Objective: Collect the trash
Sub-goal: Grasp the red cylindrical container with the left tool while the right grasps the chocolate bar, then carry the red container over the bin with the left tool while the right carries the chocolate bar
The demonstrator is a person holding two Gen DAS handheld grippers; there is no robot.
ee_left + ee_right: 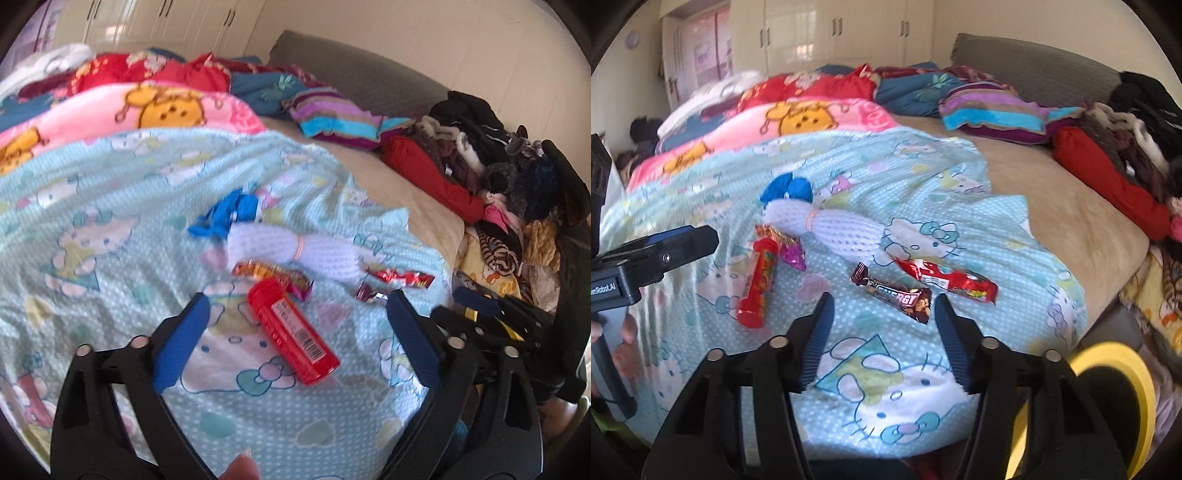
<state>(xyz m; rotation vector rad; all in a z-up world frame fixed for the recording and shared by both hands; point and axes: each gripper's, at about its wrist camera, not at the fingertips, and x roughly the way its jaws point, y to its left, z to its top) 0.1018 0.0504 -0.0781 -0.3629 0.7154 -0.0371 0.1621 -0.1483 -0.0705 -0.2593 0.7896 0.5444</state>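
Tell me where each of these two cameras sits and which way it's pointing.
Left wrist: on the left tool, facing down at the red tube; a fingertip shows.
Right wrist: on the right tool, facing the brown bar wrapper; the left tool shows at the left edge.
Shared: tube, wrappers, white mesh bundle, Hello Kitty blanket.

On the blanket [923, 369] before me lay a tube [759, 284] to my left, two wrappers [894, 293] to its right, netting [831, 230] behind.
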